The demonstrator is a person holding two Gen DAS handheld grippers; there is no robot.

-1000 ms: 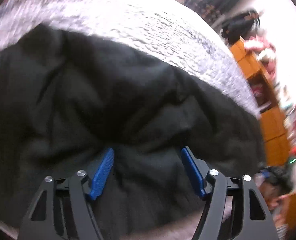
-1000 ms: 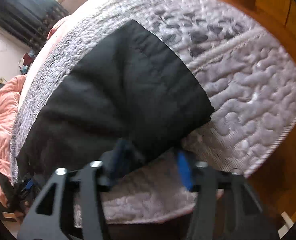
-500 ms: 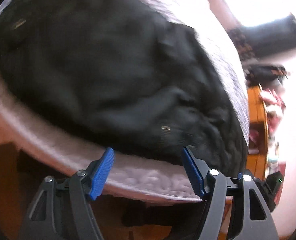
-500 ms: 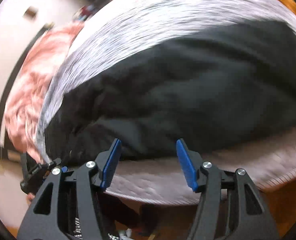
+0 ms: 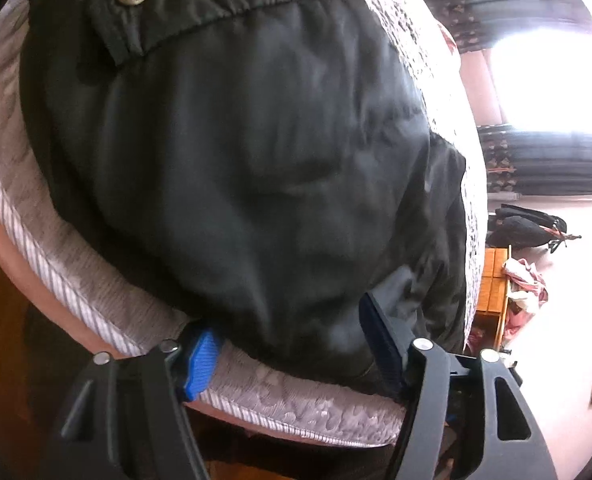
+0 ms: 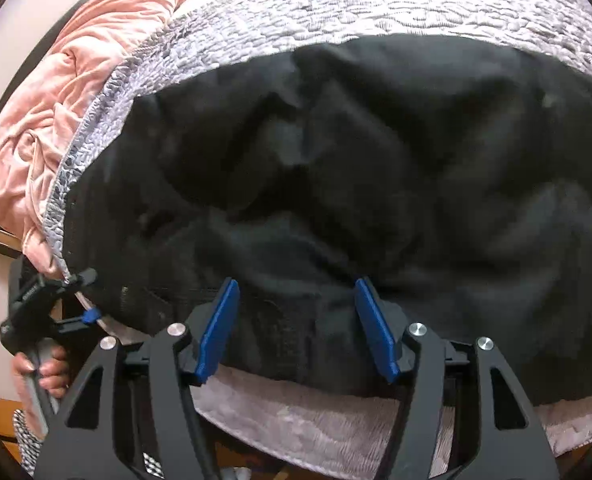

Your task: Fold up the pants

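Closing left gripper (image 5: 288, 344) and half-spread right gripper (image 6: 296, 328) seemingly straddle black pants (image 6: 376, 180).

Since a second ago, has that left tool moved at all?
Yes. The left tool has slid from mid-pants out to the near edge of the black pants, by the bed's quilted border; its jaws are closing around that edge.

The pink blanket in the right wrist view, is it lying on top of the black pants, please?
No, the pink blanket is bunched up past the edge of the grey quilt, clear of the black pants.
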